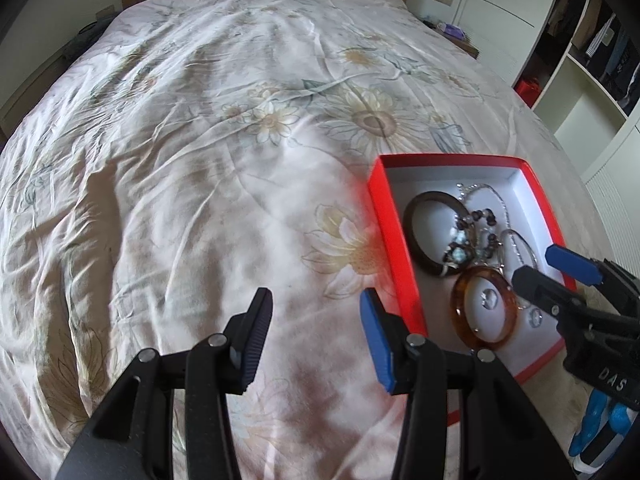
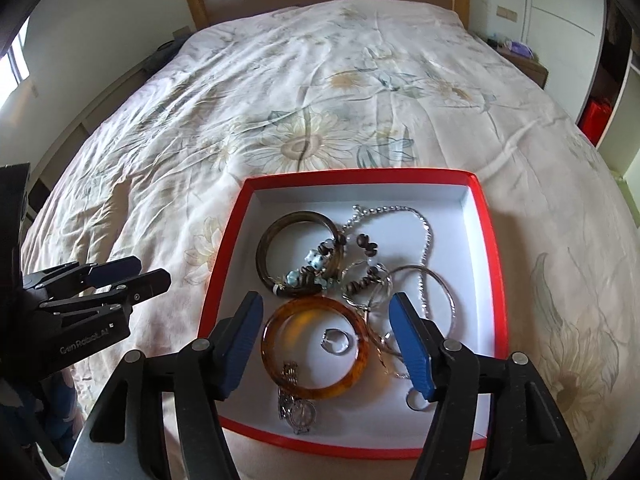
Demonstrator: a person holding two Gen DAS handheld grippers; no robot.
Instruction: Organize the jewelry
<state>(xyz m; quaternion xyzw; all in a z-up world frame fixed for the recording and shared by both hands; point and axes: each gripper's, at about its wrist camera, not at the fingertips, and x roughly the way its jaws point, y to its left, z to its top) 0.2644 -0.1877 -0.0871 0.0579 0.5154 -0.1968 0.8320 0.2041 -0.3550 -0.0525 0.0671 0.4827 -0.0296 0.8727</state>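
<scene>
Two grippers are in view over a bed with a flowered cover (image 2: 320,92). The right gripper (image 2: 326,344) hangs with its fingers spread wide above the near part of a red box (image 2: 490,264), in the lower middle of the right wrist frame, and it holds nothing. Between its blue pads lies an amber bangle (image 2: 280,376), with a small silver ring (image 2: 335,340) inside its circle. Above it in the frame a dark brown bangle (image 2: 266,240) touches a string of brown and pale blue beads (image 2: 320,262). A silver chain (image 2: 424,236) curves toward the right wall of the box, beside a thin silver hoop (image 2: 448,292). A small watch (image 2: 302,412) lies at the near edge, partly under the amber bangle.

The left gripper (image 1: 316,332) is also spread and empty. It hovers over the cover at the lower middle of the left wrist frame, just left of the box.
</scene>
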